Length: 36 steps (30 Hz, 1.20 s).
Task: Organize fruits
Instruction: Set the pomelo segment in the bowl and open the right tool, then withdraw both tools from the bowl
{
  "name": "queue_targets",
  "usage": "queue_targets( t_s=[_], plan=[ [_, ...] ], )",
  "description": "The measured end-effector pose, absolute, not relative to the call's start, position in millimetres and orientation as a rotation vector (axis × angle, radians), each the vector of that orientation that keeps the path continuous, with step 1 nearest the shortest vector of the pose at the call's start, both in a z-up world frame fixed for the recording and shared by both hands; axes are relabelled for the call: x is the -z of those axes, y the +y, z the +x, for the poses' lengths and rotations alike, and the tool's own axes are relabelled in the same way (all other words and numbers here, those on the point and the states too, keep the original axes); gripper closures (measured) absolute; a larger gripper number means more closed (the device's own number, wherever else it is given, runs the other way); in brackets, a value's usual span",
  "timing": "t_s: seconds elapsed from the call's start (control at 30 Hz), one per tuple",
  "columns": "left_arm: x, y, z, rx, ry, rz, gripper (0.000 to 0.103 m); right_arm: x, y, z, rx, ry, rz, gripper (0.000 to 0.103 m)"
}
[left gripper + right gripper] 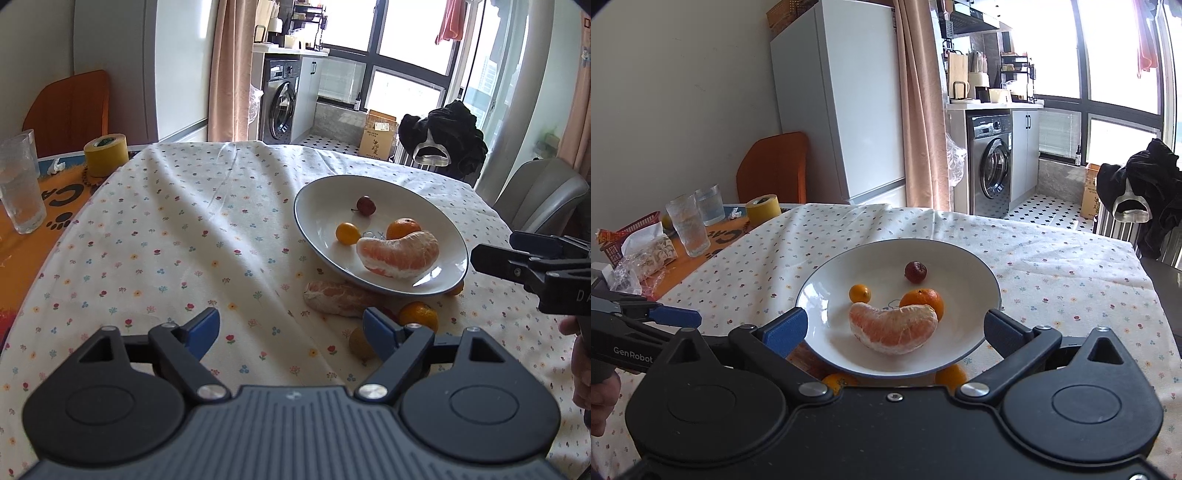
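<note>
White plate [982,280], just ahead of the right gripper [894,328], is already loaded with four fruits. Several more are left below its near rim. Both grippers are spread wide, nothing held; left gripper [291,328] beside the pomelo wedge [332,297].

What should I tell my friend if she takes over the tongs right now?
Left tongs: open, empty, hovering over the tablecloth near the loose fruit.
Right tongs: open, empty, at the near rim of the plate.
Done: on the plate sit a peeled pomelo piece, a tangerine, a small orange fruit and a dark red fruit.
Left: still on the cloth by the plate are another pomelo piece, a tangerine, a yellowish fruit and at least one more orange fruit, partly hidden.
</note>
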<state>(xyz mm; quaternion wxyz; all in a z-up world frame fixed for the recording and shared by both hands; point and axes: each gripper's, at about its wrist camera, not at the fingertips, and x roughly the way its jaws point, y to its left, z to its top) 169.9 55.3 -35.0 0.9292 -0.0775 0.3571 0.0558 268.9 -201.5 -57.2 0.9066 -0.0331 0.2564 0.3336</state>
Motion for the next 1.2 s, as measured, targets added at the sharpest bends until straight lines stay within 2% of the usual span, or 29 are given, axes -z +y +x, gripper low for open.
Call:
queue_targets(
  t_s=[0.93, 1.07, 1.17, 1.2],
  plan=[
    [34, 14, 154, -0.022, 0.697, -0.156, 0.02, 68, -269, 247, -0.65, 0.611, 0.063, 0.0],
    [38, 6, 156, -0.003, 0.705, -0.145, 0.024, 70, -273, 246, -0.655, 0.604, 0.061, 0.0],
    [42, 3, 159, 0.011, 0.715, -0.147, 0.033, 72, -274, 246, -0.667, 0.599, 0.064, 0.0],
    [43, 3, 160, 0.015, 0.718, -0.147, 0.039, 73, -274, 247, -0.67, 0.597, 0.064, 0.0]
  ],
)
